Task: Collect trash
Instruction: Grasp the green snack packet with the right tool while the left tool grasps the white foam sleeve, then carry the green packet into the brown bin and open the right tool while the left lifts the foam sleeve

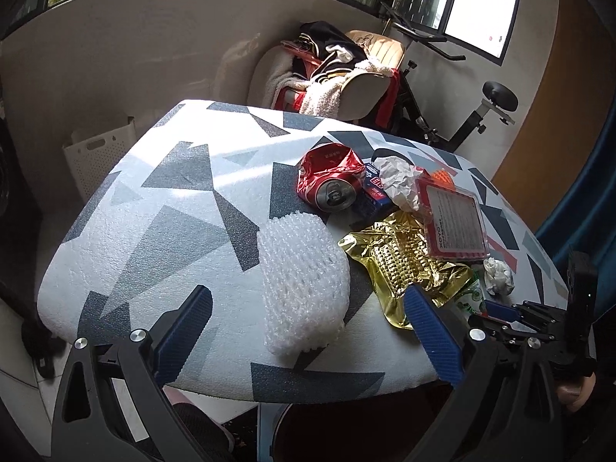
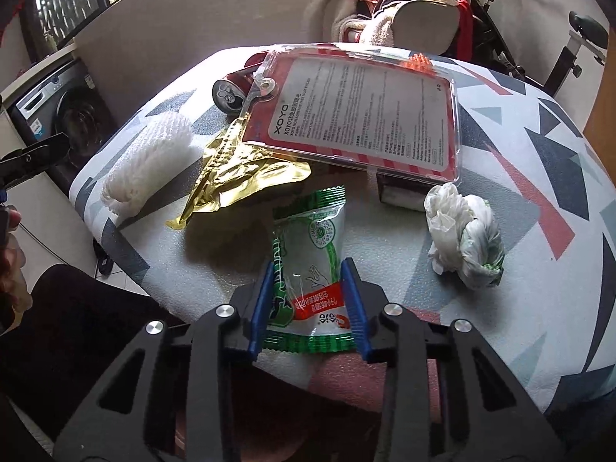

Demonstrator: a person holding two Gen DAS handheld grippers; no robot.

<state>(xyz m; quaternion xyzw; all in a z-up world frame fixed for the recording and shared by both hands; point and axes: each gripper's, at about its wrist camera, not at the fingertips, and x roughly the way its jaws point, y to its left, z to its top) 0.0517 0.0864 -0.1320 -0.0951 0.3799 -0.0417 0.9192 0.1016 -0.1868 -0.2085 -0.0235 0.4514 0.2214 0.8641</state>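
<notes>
Trash lies on a round table with a grey geometric cover (image 1: 161, 208). My left gripper (image 1: 308, 300) is open, its blue fingers either side of a white foam net (image 1: 304, 281) at the front edge. My right gripper (image 2: 308, 269) has closed its fingers on a green and clear wrapper (image 2: 308, 265) near the table's front edge; the wrapper also shows in the left wrist view (image 1: 471, 300). Around lie a gold foil bag (image 2: 238, 177), a crushed red can (image 1: 331, 181), a red XOYO blister pack (image 2: 358, 115) and a crumpled white tissue (image 2: 462, 231).
A blue carton (image 1: 373, 192) and crumpled paper (image 1: 400, 181) lie by the can. A chair piled with clothes (image 1: 331, 69) and an exercise bike (image 1: 473, 115) stand behind the table. A white basket (image 1: 100, 154) is on the floor at left, a washing machine (image 2: 57, 107) further left.
</notes>
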